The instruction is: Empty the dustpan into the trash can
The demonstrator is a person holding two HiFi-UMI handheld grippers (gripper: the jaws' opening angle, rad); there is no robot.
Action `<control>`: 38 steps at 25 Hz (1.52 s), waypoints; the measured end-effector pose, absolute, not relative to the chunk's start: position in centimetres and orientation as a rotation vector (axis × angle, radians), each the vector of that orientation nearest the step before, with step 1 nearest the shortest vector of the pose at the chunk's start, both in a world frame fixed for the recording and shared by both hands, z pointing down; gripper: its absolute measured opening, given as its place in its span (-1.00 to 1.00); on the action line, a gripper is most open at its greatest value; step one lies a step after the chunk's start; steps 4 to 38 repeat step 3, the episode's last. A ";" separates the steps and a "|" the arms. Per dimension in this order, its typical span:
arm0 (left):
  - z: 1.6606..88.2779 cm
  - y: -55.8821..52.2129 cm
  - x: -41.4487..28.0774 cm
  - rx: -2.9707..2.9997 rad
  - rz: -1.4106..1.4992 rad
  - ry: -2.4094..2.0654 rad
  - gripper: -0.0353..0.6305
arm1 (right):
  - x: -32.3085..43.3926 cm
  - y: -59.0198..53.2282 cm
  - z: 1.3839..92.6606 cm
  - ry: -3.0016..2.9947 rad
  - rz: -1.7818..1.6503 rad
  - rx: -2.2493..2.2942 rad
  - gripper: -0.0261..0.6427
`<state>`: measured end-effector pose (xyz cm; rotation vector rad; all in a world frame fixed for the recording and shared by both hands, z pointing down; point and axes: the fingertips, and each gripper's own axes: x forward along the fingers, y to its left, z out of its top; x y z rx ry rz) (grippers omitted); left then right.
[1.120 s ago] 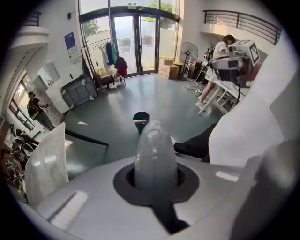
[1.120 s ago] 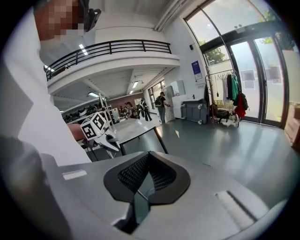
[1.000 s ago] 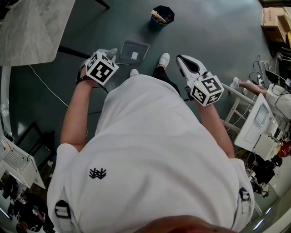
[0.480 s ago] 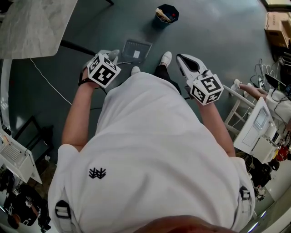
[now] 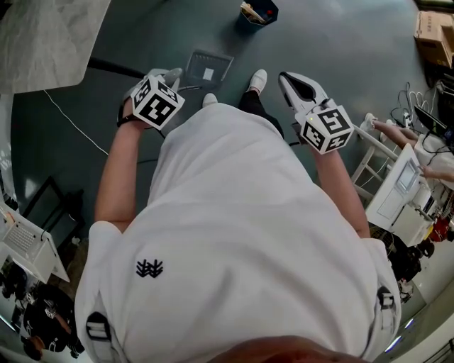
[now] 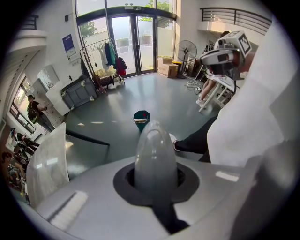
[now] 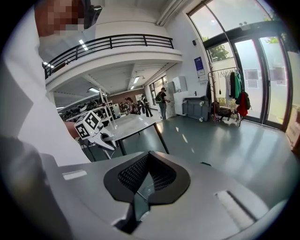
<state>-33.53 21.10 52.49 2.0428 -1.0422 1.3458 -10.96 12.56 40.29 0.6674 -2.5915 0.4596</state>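
Note:
A grey dustpan (image 5: 208, 69) with a white scrap in it hangs just above the floor ahead of my feet, on a thin rod that runs back to my left gripper (image 5: 170, 76). That gripper is shut on the pan's rounded grey handle end (image 6: 155, 154), which sticks up between its jaws in the left gripper view. The dark teal trash can (image 5: 257, 12), (image 6: 141, 120) stands on the floor beyond the pan, with rubbish inside. My right gripper (image 5: 296, 84), (image 7: 146, 180) is held out at waist height on the right, shut and holding nothing.
A marble-topped table (image 5: 50, 35) stands at the far left, with a thin cable (image 5: 71, 120) trailing over the floor below it. A white stand (image 5: 372, 163), a seated person's arm (image 5: 397, 133) and cardboard boxes (image 5: 433, 35) crowd the right side.
The trash can has slid toward the top edge of the head view and the dustpan has moved slightly up with it. Both grippers hold the same pose.

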 end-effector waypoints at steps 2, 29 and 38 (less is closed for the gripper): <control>52.7 20.3 -33.7 2.046 1.346 -1.045 -0.72 | -11.0 11.7 40.4 -2.588 0.454 0.672 -0.92; 52.7 19.9 -33.8 2.048 1.345 -1.047 -0.72 | -11.0 11.3 40.5 -2.587 0.450 0.674 -0.92; 52.7 19.9 -33.8 2.048 1.345 -1.047 -0.72 | -11.0 11.3 40.5 -2.587 0.450 0.674 -0.92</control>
